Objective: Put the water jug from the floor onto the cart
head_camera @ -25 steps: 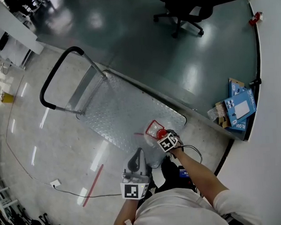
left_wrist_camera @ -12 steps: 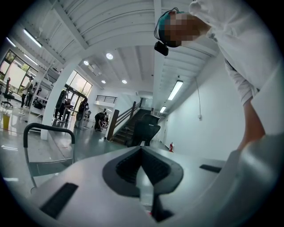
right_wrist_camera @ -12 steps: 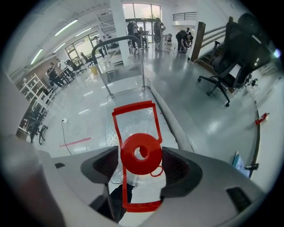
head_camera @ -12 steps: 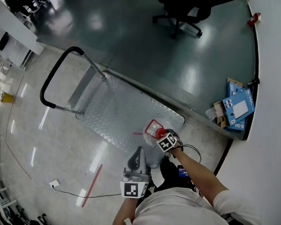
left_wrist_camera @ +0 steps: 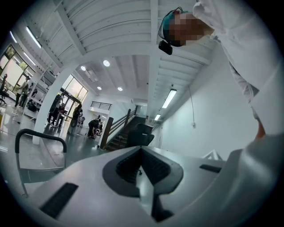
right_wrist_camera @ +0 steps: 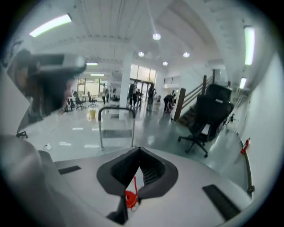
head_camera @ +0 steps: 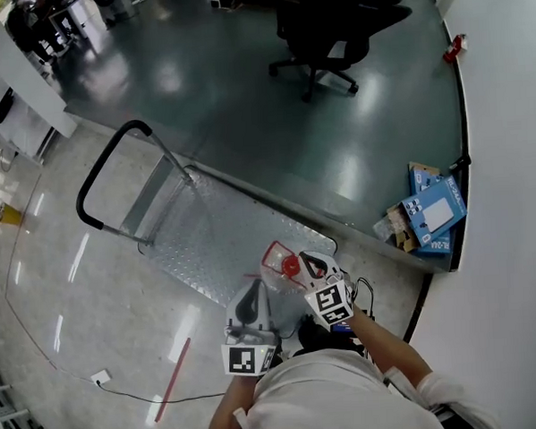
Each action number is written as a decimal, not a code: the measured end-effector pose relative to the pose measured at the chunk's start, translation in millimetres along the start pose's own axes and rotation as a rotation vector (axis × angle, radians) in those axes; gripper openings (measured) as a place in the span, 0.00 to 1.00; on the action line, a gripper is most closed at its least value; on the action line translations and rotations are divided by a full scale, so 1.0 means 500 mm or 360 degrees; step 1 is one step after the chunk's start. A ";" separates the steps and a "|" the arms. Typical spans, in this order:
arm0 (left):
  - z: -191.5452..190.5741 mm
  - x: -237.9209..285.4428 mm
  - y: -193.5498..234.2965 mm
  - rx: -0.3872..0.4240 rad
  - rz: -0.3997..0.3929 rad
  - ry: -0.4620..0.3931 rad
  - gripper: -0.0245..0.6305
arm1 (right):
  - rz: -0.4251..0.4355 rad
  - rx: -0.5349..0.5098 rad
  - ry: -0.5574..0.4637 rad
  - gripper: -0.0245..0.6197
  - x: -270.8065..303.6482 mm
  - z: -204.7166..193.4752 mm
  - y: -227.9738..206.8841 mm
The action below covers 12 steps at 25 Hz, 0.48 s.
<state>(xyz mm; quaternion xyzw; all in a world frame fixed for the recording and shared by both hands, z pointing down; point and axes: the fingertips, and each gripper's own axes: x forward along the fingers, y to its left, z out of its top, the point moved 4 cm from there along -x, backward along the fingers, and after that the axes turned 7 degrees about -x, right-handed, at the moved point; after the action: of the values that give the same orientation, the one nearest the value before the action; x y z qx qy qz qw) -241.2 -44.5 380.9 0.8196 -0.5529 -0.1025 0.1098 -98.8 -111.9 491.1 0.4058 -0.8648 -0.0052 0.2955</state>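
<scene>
The water jug (head_camera: 278,264) is a clear container with a red cap and a red carry handle (right_wrist_camera: 130,198). It hangs just past the near right corner of the cart's metal deck (head_camera: 220,234). My right gripper (head_camera: 307,270) is shut on that red handle, which shows pinched between the jaws in the right gripper view. My left gripper (head_camera: 254,297) is beside it on the left, shut with nothing in it (left_wrist_camera: 151,190). The cart's black push bar (head_camera: 104,168) stands at the far left end.
A black office chair (head_camera: 317,36) stands on the dark floor beyond the cart. Blue boxes (head_camera: 429,214) lie by the curved white wall at the right. A red floor stripe (head_camera: 174,380) and a cable (head_camera: 102,377) run near my feet.
My right gripper has closed on the jug's red handle and come up with it, off the floor. The left gripper rose slightly. The head view shifted forward.
</scene>
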 end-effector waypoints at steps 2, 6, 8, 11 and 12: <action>0.023 -0.002 -0.019 0.0012 -0.0036 -0.0037 0.04 | -0.0087 0.0016 -0.0263 0.06 -0.079 0.073 -0.019; 0.042 -0.006 -0.044 0.0025 -0.0079 -0.0072 0.04 | -0.0185 0.0056 -0.0546 0.06 -0.188 0.126 -0.025; 0.032 -0.006 -0.053 0.0019 -0.0089 -0.0062 0.04 | -0.0185 0.0082 -0.0539 0.06 -0.205 0.100 -0.015; 0.022 -0.009 -0.067 0.0017 -0.0103 -0.0041 0.04 | -0.0189 0.0171 -0.0530 0.06 -0.225 0.062 -0.003; 0.021 -0.010 -0.069 0.0016 -0.0106 -0.0038 0.04 | -0.0197 0.0196 -0.0537 0.06 -0.229 0.056 -0.001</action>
<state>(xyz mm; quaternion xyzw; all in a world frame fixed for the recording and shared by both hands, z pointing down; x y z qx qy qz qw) -215.5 -27.9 360.7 0.8368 -0.5270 -0.1131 0.0956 -56.0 -38.0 409.6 0.4688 -0.8743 -0.0384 0.1199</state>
